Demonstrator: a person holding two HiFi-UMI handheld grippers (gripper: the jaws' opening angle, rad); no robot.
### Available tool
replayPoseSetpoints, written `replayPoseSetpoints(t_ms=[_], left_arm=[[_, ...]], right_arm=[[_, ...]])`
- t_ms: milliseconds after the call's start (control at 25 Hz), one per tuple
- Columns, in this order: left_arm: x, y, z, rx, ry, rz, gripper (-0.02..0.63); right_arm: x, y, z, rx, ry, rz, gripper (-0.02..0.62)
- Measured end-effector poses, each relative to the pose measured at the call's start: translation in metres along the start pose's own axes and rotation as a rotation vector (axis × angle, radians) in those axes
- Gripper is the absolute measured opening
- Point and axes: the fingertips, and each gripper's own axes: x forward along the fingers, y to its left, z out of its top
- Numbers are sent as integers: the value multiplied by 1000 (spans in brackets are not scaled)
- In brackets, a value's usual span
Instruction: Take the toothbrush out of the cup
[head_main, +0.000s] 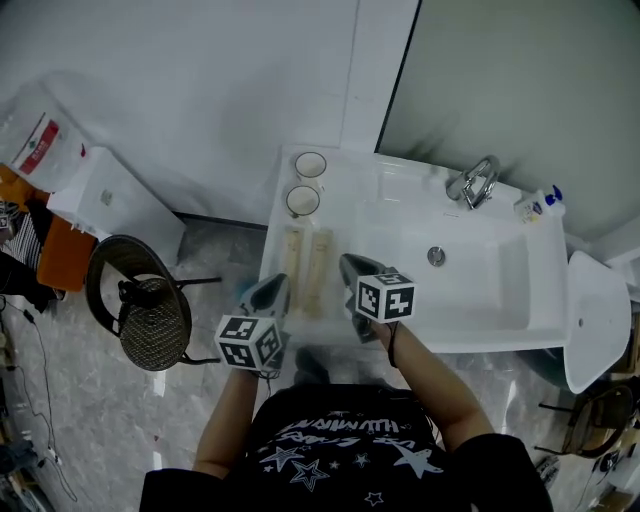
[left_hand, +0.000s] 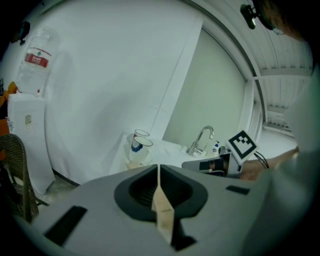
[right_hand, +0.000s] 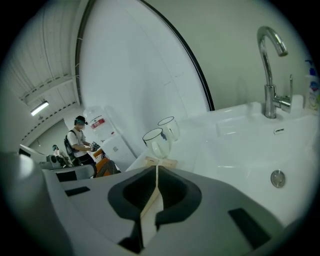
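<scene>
Lying flat between the two tongs, two pale long strips (head_main: 305, 265) sit side by side, long axes pointing away from the tongs toward the near cup (head_main: 302, 201). Cannot tell whether either is the toothbrush. Left tongs (left_hand: 158, 167): jaws pressed together, nothing gripped. Right tongs (right_hand: 157, 168): likewise closed, empty.

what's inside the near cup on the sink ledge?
Nothing rises above the rim of the near cup; from above its inside looks bare. A blue patch shows on its wall in the left gripper view; print or contents, can't tell.
</scene>
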Motion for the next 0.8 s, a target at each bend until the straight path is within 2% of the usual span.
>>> replayPoseSetpoints(t_ms=[320, 800], left_arm=[[0, -66, -4, 12, -40, 36, 28], [7, -203, -26, 54, -67, 18, 28]], right_arm=[[-55, -7, 0, -117, -24, 87, 20], [-184, -84, -16, -151, -80, 88, 20]])
